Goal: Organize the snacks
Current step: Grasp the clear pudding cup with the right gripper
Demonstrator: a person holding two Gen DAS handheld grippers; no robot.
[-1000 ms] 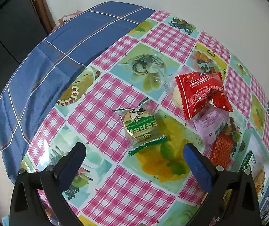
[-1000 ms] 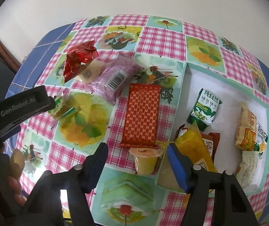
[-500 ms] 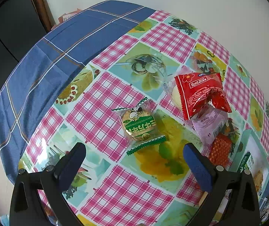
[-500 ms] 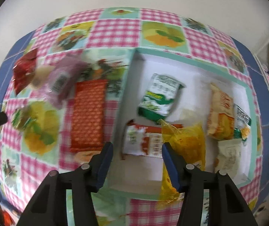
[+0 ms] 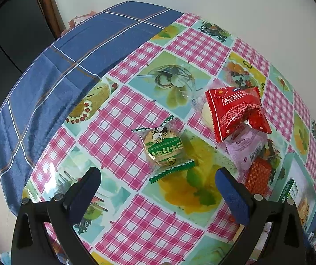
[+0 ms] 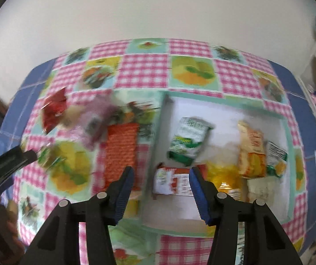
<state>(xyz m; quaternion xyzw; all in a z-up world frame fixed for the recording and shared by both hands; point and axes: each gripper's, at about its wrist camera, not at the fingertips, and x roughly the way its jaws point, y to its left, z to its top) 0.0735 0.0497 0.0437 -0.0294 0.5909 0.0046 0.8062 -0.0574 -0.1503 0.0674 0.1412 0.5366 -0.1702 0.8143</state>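
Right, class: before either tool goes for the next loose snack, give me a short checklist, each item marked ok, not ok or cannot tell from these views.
1. Left tool open with nothing between its fingers: ok.
2. Right tool carrying nothing: ok.
3. Green biscuit packet lies alone on the tablecloth, clear of its neighbours: ok.
4. Red packet free to lift by itself: not ok, it overlaps the purple packet.
5. White tray has bare floor left: ok.
6. Right wrist view sharp enough to aim from: not ok, it is blurred.
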